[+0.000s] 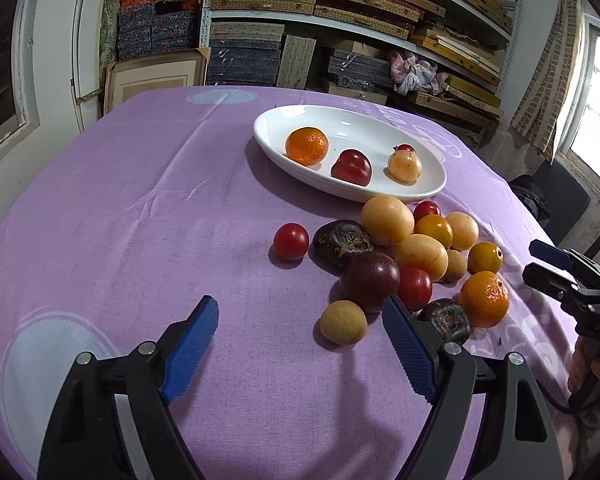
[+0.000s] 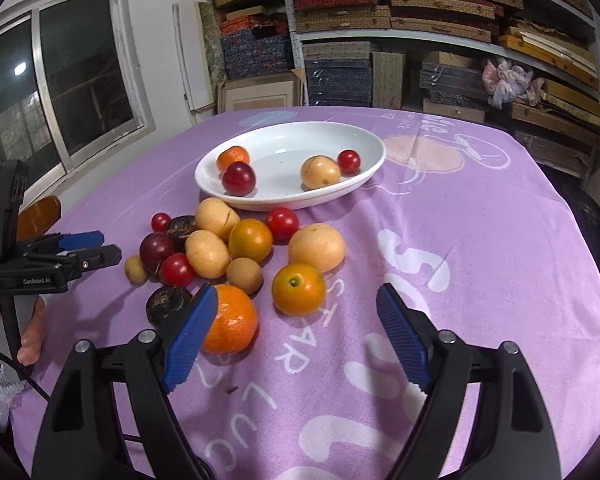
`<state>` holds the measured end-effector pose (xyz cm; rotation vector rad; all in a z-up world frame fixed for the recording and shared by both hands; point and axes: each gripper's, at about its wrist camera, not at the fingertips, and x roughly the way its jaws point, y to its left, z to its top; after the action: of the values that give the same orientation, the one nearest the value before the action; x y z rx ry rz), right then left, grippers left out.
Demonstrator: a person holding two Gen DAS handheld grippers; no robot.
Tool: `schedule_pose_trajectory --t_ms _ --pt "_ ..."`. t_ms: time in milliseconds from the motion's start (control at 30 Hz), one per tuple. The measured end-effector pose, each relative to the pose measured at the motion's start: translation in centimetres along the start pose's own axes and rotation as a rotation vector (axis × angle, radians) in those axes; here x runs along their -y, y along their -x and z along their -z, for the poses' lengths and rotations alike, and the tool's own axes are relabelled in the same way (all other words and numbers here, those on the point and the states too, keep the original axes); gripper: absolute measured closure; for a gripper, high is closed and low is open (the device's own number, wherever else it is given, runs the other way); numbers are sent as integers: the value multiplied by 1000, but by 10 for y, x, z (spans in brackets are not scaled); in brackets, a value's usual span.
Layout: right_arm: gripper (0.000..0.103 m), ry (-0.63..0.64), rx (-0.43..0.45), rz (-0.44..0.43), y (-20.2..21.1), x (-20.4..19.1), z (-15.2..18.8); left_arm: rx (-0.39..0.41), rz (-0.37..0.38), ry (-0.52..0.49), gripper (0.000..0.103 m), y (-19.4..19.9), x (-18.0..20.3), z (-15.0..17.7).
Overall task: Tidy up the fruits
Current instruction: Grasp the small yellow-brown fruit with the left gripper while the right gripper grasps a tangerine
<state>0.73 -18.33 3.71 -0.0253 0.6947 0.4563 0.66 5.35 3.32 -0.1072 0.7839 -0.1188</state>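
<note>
I am holding both grippers wide and empty: left gripper [image 1: 300, 336], right gripper [image 2: 296, 316]. The fruit pile [image 2: 220, 248] is lying just ahead, white dish [image 2: 364, 176] beyond. Next, I judge, closing on the mandarin [image 2: 232, 320] beside my right gripper's left finger.

Left tool [image 1: 300, 322] jaws wide apart, nothing between them, over the purple-clothed bench [image 1: 140, 220]. Mixed pile of fruit [image 1: 404, 256] ahead-right, small tan round fruit [image 1: 343, 323] nearest. White oval ceramic dish [image 1: 352, 120] behind holds an orange mandarin [image 1: 307, 146], dark red plum [image 1: 351, 167], pale yellow fruit [image 1: 405, 166]. Right tool [image 1: 540, 264] at right edge.
</note>
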Motion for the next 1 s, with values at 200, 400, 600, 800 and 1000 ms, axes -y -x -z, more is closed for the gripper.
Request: schedule_pose_trajectory --t_ms 200,400,600,800,1000 --pt "24 96 -27 -24 -8 -26 6 -15 -4 -38 18 -5 7 4" --pt "24 100 -45 -24 -12 -27 7 -28 -12 -141 18 -12 26 9" --pt "24 93 -57 -26 -14 -25 7 -71 47 -130 55 -22 22 10" --pt "24 93 -64 -32 -15 -26 7 -100 68 -131 64 -30 24 9" --pt "25 103 -74 -37 -18 -29 7 -90 50 -149 71 -30 29 9"
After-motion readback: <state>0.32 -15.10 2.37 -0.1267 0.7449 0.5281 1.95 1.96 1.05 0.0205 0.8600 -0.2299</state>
